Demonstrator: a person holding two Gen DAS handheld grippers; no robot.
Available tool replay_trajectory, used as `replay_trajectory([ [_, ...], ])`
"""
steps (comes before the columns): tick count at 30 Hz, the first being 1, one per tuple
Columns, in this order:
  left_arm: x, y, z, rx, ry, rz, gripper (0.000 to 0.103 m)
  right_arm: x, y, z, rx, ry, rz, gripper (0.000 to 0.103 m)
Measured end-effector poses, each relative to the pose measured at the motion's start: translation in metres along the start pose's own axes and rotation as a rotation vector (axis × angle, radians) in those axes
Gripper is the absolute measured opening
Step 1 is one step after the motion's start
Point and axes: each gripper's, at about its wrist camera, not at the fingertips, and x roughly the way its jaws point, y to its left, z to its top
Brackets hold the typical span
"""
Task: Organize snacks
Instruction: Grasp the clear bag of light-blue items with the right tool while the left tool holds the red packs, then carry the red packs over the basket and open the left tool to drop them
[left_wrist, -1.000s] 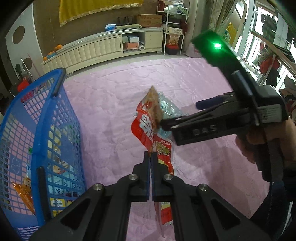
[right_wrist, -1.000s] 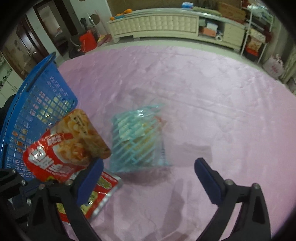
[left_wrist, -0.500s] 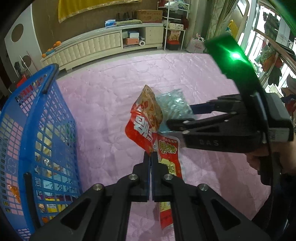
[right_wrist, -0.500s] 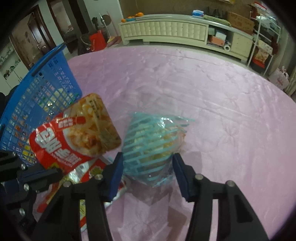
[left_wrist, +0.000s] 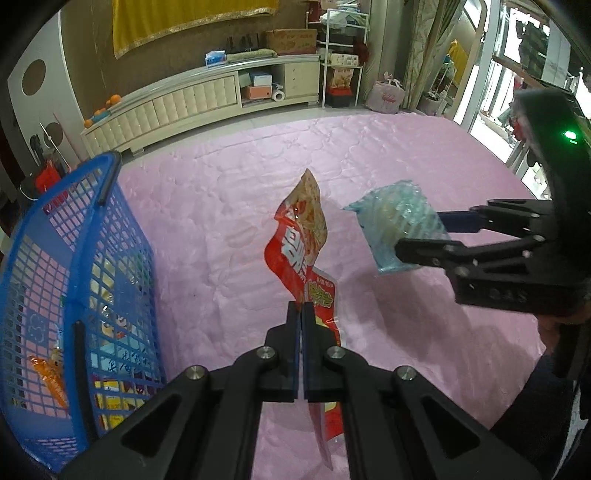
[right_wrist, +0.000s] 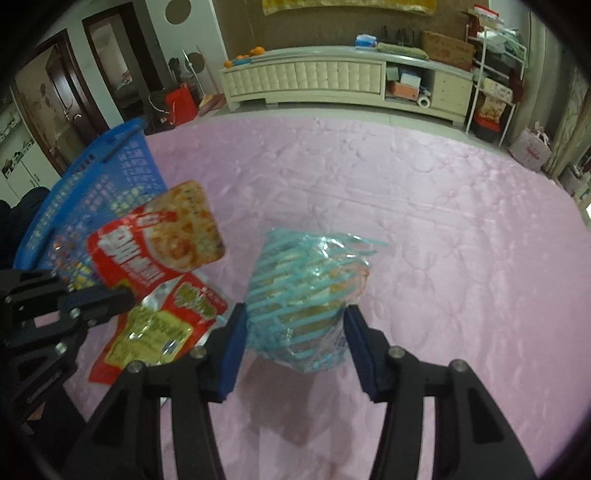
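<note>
Snack packets, three outside the basket. One clear crinkled plastic bag with light-blue stripes (right_wrist: 303, 306), puffy and rounded, pale contents showing through; it is gripped at its lower sides between the blue pads of the right gripper (right_wrist: 293, 328), which has just closed on it, and sits lifted clear of the cloth. One glossy red foil pouch (left_wrist: 301, 240) printed with a noodle dish and white lettering, flat and slightly curled, is pinched at its lower edge in the fully clenched left gripper (left_wrist: 302, 314) and held upright. One further red packet with a yellow-green panel (right_wrist: 162, 325), flat and shiny, lies on the cloth directly beneath the held pouch. One blue plastic lattice basket (left_wrist: 85, 258) with a dark handle stands to the left, several packets visible inside through the mesh. All rest over a pink quilted cloth (right_wrist: 424, 221) with stitched swirl texture. Beyond it, one long cream tufted cabinet (left_wrist: 184, 103).
</note>
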Motion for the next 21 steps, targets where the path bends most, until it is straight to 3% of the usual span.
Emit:
replay_trajectory([
  [11, -0.067, -0.01, -0.001, 0.01, -0.099, 0.0, 0.0, -0.074, 0.04, -0.017, -0.032, -0.056, -0.025, 0.057],
  [21, -0.123, 0.011, -0.012, 0.014, -0.18, 0.014, 0.0, -0.118, 0.071, -0.022, -0.041, -0.12, -0.032, 0.057],
])
